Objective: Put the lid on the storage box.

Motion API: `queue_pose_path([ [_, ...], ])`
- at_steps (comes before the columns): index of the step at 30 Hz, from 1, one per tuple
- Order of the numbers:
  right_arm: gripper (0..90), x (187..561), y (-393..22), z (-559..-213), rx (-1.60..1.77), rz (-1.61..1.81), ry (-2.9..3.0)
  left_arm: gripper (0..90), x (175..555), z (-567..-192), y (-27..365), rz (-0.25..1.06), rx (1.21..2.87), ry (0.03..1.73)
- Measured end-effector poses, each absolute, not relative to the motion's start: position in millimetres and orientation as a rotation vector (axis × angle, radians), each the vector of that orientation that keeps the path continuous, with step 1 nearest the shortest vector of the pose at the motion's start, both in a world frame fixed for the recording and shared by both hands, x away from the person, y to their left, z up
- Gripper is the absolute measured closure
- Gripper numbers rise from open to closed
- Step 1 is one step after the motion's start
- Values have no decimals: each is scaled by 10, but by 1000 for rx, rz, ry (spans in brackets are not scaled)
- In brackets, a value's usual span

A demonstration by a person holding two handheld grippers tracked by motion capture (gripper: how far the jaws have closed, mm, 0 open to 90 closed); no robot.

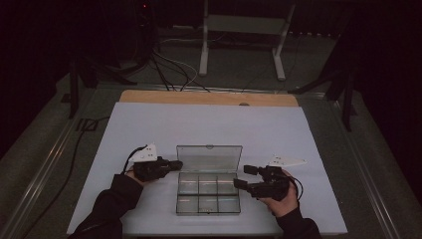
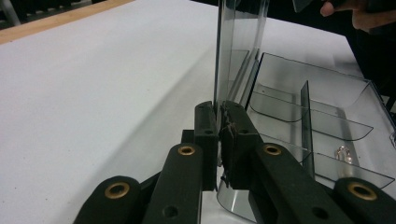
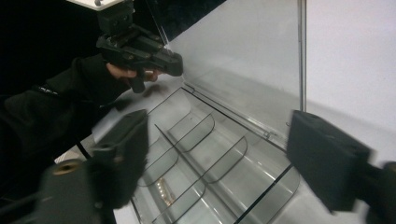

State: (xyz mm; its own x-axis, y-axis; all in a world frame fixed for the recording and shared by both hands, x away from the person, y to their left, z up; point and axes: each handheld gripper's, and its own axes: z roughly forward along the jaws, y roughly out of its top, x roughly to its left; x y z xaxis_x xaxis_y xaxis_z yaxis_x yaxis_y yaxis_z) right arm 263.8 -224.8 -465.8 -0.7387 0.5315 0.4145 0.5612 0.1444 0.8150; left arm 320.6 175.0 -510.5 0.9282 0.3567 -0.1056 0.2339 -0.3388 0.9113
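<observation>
Left gripper (image 2: 218, 135) fingers clamp raised box lid (image 2: 238, 46); right gripper (image 3: 219, 158) fingers open beside compartments (image 3: 196, 154).

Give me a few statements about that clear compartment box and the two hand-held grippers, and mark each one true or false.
1. The clear compartment box has its lid open. True.
2. The left gripper is clamped on the lid's edge. True.
3. The right gripper is clamped on the box. False: its jaws stand apart, nothing pressed between them.
4. Every compartment is packed with parts. False: most look bare; one small metal piece shows in the left gripper view.
5. The box sits on a white table surface. True.
</observation>
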Motion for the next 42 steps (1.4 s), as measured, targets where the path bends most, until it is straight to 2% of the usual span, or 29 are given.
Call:
queue_pose_path([
  [7,601,2667,-2252,-4643,-1120,-1635,-2396,878,3182,-5110,1748,170,1937,399],
  [13,803,2693,-2245,-4646,-1123,-1596,-2388,878,3153,-5111,1746,210,1946,361],
  [15,900,2697,-2247,-4651,-1140,-1590,-2390,878,3146,-5109,1744,224,1950,350],
  [30,900,2758,-2263,-4627,-1189,-1602,-2353,877,3057,-5114,1731,340,1968,250],
  [42,900,2753,-2275,-4623,-1197,-1604,-2348,870,3021,-5119,1738,369,1974,216],
])
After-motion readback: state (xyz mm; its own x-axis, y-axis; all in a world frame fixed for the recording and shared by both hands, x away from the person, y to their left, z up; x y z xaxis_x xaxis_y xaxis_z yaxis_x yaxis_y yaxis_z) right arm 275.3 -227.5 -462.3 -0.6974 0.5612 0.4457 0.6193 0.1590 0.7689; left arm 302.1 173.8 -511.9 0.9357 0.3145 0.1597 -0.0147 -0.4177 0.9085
